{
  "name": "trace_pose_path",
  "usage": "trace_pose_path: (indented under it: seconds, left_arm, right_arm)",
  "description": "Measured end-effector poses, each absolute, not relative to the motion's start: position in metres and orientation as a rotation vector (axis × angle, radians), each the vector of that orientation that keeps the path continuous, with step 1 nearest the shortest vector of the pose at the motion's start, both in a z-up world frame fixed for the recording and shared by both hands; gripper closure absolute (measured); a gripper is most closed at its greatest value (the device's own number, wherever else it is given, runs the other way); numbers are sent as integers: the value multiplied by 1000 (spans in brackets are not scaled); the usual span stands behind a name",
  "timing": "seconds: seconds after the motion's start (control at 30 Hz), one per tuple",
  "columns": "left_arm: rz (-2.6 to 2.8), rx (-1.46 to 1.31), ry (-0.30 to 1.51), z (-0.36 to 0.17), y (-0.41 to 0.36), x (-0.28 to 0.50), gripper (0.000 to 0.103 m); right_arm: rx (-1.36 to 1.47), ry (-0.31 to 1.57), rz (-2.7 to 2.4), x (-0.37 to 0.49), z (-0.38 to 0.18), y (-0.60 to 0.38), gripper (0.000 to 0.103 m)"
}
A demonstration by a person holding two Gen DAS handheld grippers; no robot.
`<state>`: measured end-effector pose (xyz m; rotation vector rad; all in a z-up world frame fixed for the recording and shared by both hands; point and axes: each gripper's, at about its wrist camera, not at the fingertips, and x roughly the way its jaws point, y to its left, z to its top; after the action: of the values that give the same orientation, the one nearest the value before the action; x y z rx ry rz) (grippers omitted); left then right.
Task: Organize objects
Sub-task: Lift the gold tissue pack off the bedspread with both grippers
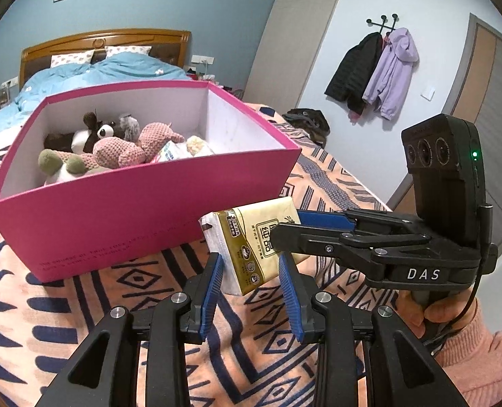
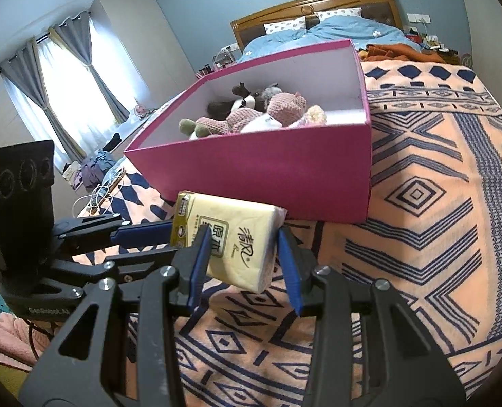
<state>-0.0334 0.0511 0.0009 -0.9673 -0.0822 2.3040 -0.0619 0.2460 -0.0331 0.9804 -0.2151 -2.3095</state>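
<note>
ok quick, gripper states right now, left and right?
Left gripper: closed on the tissue pack, which is off the blanket.
Right gripper: closed on the same tissue pack.

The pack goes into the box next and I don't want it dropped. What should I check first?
1. Right gripper clamped on pack: ok.
2. Left gripper gripping pack: cannot tell.
3. Pack off the blanket: ok.
4. Box open on top: ok.
5. Free floor in box beside toys: ok.
6. Pack raised above box rim: not ok, it sits in front of the near wall.
</note>
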Motion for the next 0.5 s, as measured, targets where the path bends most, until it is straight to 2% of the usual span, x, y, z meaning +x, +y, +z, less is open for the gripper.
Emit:
trace_pose_path:
  seconds: [0.5]
  left_arm:
    - [2342,-911,-107,18,39,-25,69]
  right_arm:
    - [912,-181,-2309,-59,-12,234,59]
